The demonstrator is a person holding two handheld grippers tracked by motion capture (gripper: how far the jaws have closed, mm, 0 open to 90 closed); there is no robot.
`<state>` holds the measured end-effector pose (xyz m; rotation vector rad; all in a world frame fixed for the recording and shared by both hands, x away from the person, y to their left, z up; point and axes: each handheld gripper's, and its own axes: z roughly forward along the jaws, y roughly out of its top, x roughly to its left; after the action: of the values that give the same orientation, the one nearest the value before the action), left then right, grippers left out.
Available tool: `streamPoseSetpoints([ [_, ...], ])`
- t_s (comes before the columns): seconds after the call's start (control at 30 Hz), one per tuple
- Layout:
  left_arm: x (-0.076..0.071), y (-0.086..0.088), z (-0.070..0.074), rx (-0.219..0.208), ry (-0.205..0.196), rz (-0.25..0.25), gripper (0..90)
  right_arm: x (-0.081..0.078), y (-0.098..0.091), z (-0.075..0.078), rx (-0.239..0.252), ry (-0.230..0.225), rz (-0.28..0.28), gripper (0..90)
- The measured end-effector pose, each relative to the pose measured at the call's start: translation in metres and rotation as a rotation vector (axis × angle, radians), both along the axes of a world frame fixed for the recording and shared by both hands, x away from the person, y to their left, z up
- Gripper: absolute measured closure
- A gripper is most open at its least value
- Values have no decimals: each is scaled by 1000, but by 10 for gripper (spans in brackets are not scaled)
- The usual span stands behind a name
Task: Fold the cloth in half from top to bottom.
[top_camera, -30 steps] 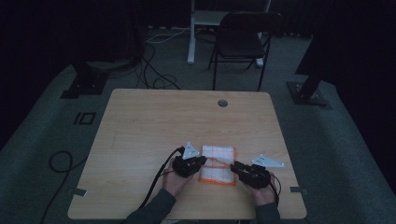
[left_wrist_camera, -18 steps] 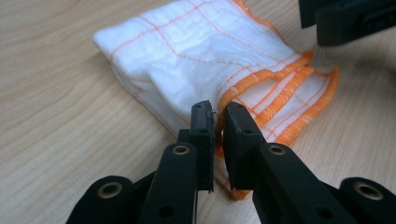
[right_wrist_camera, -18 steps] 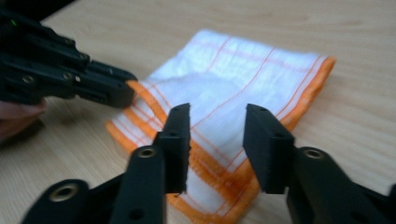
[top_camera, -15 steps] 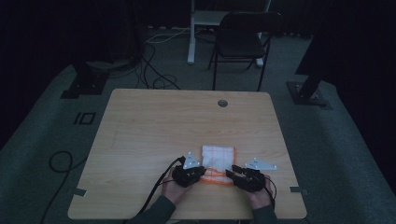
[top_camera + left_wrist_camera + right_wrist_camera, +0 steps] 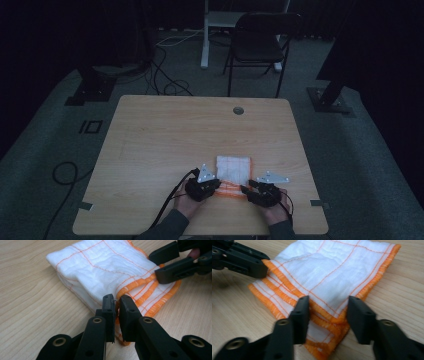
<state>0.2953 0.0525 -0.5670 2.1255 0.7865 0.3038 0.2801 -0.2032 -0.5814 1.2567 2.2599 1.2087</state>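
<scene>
A folded white cloth (image 5: 233, 169) with orange stripes and hems lies near the front of the wooden table (image 5: 165, 145). My left gripper (image 5: 116, 298) is shut on the cloth's (image 5: 100, 267) orange near edge, pinching the hem between its pads. In the high view it sits at the cloth's near left corner (image 5: 218, 186). My right gripper (image 5: 328, 300) straddles the near right corner of the cloth (image 5: 337, 267). Its jaws have just been closing but stand apart, with the layered corner between them and not pressed. The high view shows the right gripper (image 5: 243, 189) level with the left.
A round cable hole (image 5: 238, 110) sits at the table's far edge. A dark chair (image 5: 260, 45) stands behind the table, with cables (image 5: 165, 75) and stand feet (image 5: 90, 90) on the grey floor. Each gripper's cable trails off the front edge.
The right gripper has crept left and toward the front edge, onto the cloth's near right corner. The left gripper has barely shifted and keeps its hold.
</scene>
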Motion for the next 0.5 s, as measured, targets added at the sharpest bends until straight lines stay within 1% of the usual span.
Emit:
streamPoseSetpoints([
  [0.03,0,0,0,0,0,0,843,0,0,0,0,0,0,594],
  [0.07,0,-1,0,7,-4,-6,843,0,0,0,-2,1,-2,638],
  [0.1,-1,-2,0,9,-7,-6,847,1,0,1,-14,-2,0,710],
  [0.2,-2,-5,1,12,-16,-13,854,1,0,1,-20,-13,-3,785],
  [0.27,-2,-5,1,12,-16,-13,860,1,0,2,-17,-19,-5,785],
  [0.33,-4,-4,5,8,-35,-12,875,-3,-2,8,-4,-40,-5,799],
  [0.47,-6,-2,7,3,-40,-14,880,-7,-2,14,10,-58,-2,804],
  [0.5,-10,-1,11,1,-55,-18,880,-7,-2,14,10,-58,-2,804],
])
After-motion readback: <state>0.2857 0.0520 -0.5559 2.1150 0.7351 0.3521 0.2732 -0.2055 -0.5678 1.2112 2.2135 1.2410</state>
